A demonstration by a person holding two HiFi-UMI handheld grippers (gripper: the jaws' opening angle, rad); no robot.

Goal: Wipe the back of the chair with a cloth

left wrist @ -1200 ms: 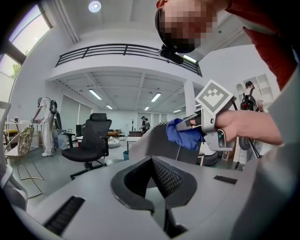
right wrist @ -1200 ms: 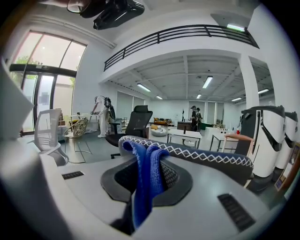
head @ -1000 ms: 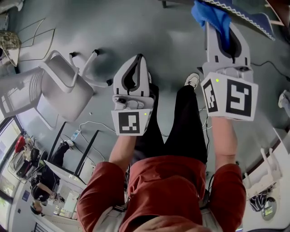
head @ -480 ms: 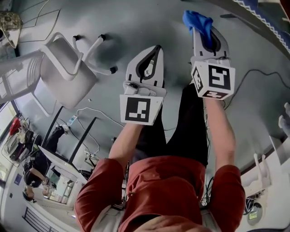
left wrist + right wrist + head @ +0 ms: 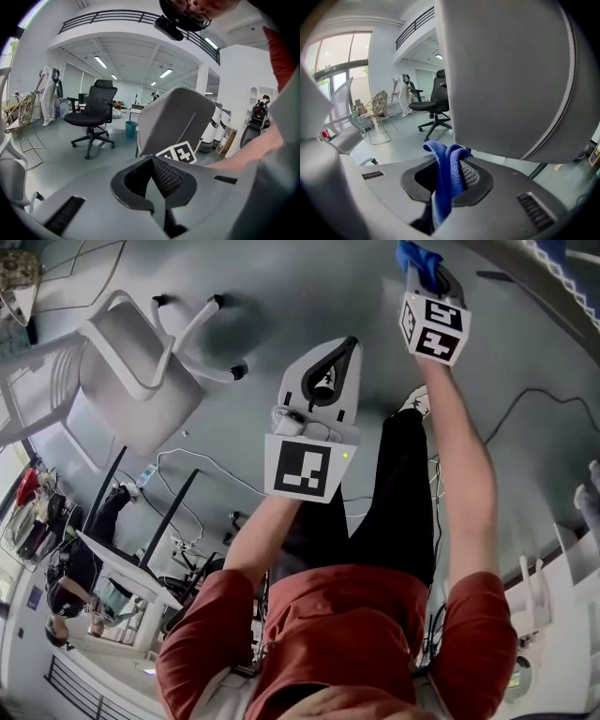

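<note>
1. Right gripper (image 5: 450,159) — jaws clamped on the blue cloth (image 5: 446,180), a soft, nubby fold bunched over the ribbed pads and trailing down between them.
2. Chair back (image 5: 506,79) — a broad, rounded grey shell, matte, with a thin seam near its edge. It looms directly ahead of and above the right gripper's tips, close to the cloth; contact cannot be judged.
3. Left gripper (image 5: 152,159) — jaws closed tip to tip around a teardrop opening with mesh-textured pads, and nothing between them.
4. Black office chair (image 5: 96,115), on a star base, stands well beyond the left gripper, to its left.
</note>
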